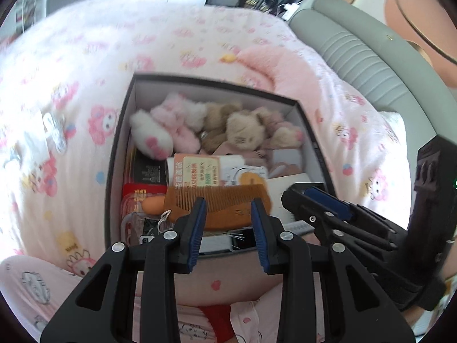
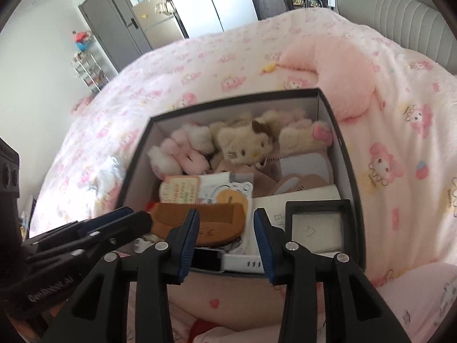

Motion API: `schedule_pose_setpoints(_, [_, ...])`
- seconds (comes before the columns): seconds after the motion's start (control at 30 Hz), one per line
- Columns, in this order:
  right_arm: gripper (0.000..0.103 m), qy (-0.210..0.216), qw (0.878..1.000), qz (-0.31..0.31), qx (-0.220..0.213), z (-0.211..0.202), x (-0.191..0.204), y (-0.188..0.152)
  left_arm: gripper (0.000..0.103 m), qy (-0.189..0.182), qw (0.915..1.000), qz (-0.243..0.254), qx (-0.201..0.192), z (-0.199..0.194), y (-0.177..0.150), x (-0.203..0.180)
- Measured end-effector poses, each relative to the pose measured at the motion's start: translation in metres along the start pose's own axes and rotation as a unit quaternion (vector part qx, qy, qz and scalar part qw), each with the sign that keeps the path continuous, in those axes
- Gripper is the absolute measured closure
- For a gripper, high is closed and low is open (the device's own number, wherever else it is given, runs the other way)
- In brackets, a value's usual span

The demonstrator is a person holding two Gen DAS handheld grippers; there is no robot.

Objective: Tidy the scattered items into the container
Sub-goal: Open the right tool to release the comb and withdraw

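A dark box (image 1: 310,131) (image 2: 347,154) stands on the pink bed, packed with plush toys (image 1: 245,131) (image 2: 242,145), cards and packets. A brown wooden comb (image 1: 225,203) (image 2: 211,220) lies on top near the front. My left gripper (image 1: 228,208) is open and empty over the box's front edge, with the comb just beyond its tips; it also shows in the right wrist view (image 2: 137,217). My right gripper (image 2: 225,217) is open and empty over the front edge, next to a small black tray (image 2: 317,228). It shows in the left wrist view (image 1: 302,197).
The pink patterned blanket (image 1: 85,91) (image 2: 400,143) surrounds the box. A pink plush pillow (image 1: 285,68) (image 2: 348,68) lies behind it. A grey padded headboard (image 1: 365,45) is at the right. A wrapped item (image 1: 42,134) lies on the blanket at left.
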State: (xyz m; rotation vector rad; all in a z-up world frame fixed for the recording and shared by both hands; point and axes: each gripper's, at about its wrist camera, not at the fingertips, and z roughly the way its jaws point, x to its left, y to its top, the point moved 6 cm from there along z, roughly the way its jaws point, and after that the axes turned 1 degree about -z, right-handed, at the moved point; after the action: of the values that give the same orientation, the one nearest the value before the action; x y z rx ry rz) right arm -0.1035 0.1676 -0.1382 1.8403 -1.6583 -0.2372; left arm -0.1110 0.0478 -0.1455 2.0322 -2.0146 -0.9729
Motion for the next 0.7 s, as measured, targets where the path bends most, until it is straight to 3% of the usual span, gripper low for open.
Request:
schedule_pose_setpoints(0.3, [0.066, -0.016, 0.999, -0.018, -0.032, -0.048, 0.026, -0.002, 0.069, -0.023, 0.9993, 0.018, -0.026, -0.049, -0.001, -0.012])
schedule_pose_setpoints(0.7, [0.066, -0.032, 0.997, -0.041, -0.050, -0.085, 0.057, -0.016, 0.070, -0.014, 0.9976, 0.042, -0.053, -0.093, -0.015, -0.013])
